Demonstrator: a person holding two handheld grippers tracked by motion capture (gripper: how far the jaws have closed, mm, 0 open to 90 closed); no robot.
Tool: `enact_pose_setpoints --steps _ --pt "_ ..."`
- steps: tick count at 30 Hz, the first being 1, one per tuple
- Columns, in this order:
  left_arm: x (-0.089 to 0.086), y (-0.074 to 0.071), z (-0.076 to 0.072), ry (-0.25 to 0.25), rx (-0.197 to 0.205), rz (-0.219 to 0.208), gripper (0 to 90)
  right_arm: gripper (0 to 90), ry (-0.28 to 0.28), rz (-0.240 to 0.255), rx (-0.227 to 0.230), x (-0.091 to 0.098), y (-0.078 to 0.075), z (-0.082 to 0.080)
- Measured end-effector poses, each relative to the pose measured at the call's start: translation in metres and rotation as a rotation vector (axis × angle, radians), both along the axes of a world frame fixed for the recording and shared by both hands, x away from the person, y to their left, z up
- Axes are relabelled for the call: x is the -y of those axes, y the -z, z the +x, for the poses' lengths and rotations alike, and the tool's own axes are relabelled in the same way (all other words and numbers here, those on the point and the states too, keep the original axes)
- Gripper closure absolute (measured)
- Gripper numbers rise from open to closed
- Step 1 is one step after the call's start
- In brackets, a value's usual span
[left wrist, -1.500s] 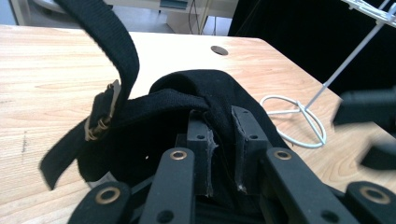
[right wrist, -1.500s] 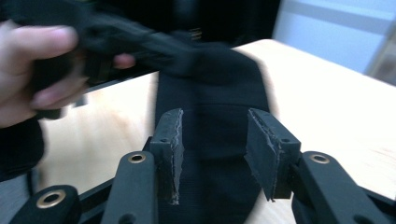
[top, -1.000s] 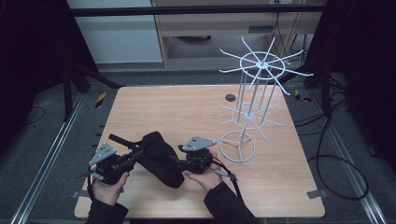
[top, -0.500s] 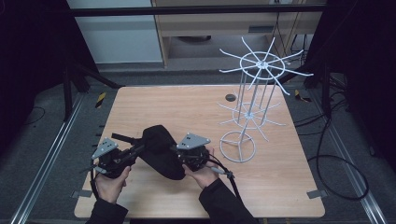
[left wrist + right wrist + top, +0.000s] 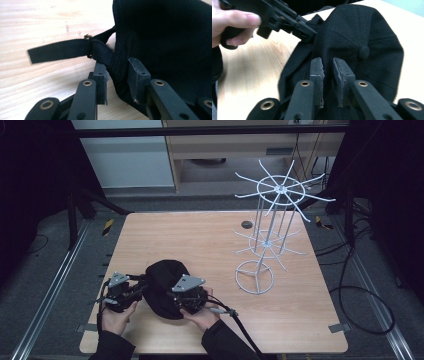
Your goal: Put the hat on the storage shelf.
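Note:
A black cap lies on the wooden table near its front edge, between both hands. My left gripper comes at it from the left. Its jaws have just been opening and stand loosely open around the cap's rear rim, beside the strap. My right gripper sits at the cap's front right. Its jaws have also just been opening, and a fold of the cap's crown lies in the narrow gap. The left gripper meets the cap's far edge.
A white wire rack with spoked arms stands on the right half of the table, its ring base close to my right hand. A small dark disc lies behind it. Dark cables run over the floor at right.
Both hands and the cap have moved down toward the table's front edge. The cap, held up between the grippers before, now lies lower on the table.

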State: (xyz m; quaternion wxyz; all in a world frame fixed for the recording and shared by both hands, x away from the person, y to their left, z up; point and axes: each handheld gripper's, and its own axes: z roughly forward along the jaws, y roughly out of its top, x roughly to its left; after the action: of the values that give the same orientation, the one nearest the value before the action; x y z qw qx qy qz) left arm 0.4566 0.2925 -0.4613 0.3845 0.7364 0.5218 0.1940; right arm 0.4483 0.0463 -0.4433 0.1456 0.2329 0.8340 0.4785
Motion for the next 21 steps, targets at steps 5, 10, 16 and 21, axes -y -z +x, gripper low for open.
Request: enact_pose_setpoints --steps 5,10,16,21 --pt "-0.003 0.007 0.004 -0.014 -0.031 0.040 65.6 70.9 -0.006 0.002 0.006 -0.004 0.000 -0.001" --pt "-0.004 0.013 0.005 -0.022 -0.066 0.079 60.8 67.8 0.024 0.033 0.022 0.010 -0.009 0.001" --pt "-0.007 -0.009 -0.012 -0.059 0.042 0.097 48.1 62.5 0.109 0.050 0.044 0.045 -0.020 0.007" --pt "-0.007 -0.030 -0.019 -0.054 0.109 0.055 43.5 58.3 0.156 0.042 0.052 0.069 -0.021 0.008"
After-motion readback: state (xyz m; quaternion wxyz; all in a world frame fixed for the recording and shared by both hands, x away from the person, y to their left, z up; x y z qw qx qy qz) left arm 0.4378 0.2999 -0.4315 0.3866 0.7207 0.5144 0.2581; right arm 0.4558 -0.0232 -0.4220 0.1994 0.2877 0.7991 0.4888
